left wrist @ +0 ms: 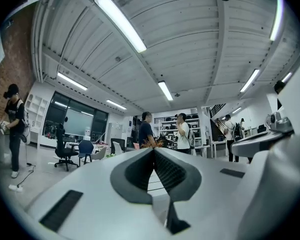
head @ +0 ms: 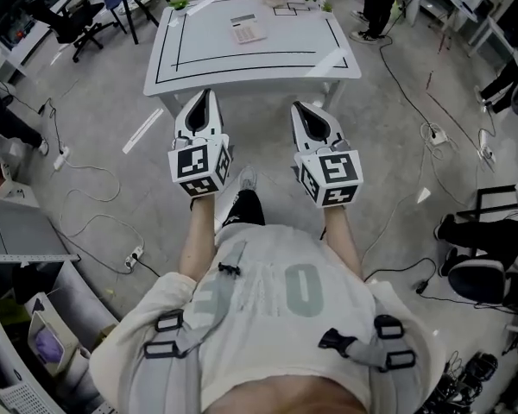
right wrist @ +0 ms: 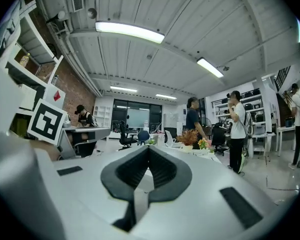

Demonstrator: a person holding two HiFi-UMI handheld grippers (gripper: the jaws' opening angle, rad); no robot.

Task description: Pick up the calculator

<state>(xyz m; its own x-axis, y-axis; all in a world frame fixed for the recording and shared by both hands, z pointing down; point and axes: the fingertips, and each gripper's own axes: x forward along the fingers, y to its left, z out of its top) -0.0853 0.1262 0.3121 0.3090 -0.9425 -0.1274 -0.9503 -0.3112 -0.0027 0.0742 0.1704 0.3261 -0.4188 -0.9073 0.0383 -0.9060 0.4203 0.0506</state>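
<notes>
Your white-and-black left gripper (head: 201, 97) hangs just short of the near edge of the white rectangular table with black lines (head: 177, 72), jaws clenched on nothing. The pale flat calculator (head: 248, 28) lies near the table's far edge, well apart from both tools. Your matching right gripper (head: 300, 109), also at the near edge, is clenched and empty too. Arrive like this and you'd likely shove the calculator along rather than grip it

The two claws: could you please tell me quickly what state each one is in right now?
Left claw, white with black pads: closed, holding nothing.
Right claw, white with black pads: closed, holding nothing.
</notes>
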